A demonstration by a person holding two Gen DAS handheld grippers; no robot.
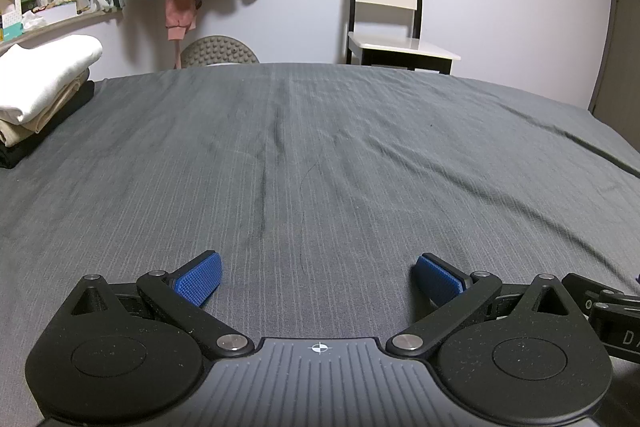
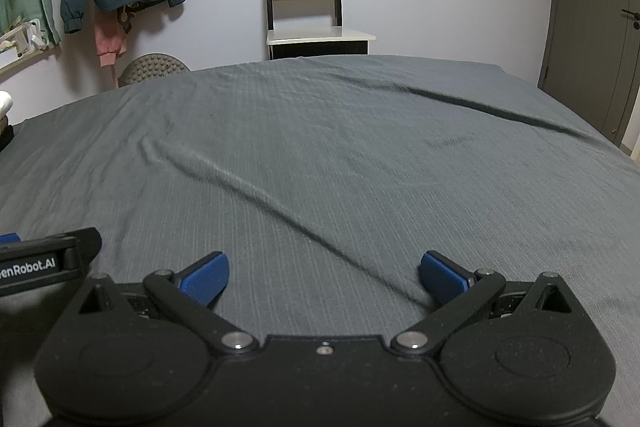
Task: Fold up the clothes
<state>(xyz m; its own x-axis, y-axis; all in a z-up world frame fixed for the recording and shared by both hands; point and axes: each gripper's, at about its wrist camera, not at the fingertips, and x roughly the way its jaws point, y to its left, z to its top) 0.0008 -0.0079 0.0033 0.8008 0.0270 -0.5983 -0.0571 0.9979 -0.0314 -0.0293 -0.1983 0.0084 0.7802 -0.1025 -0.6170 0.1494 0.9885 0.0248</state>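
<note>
Both tongs (image 1: 320,281) (image 2: 324,277) hover agape over bedsheet (image 1: 320,155).

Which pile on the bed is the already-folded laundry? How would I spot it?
Start at the big grey bed and look to its far left edge, below the cluttered shelf. There sits the stack of folded clothes. It is the only thing lying on the sheet: white on top, beige beneath, black at the bottom.
</note>
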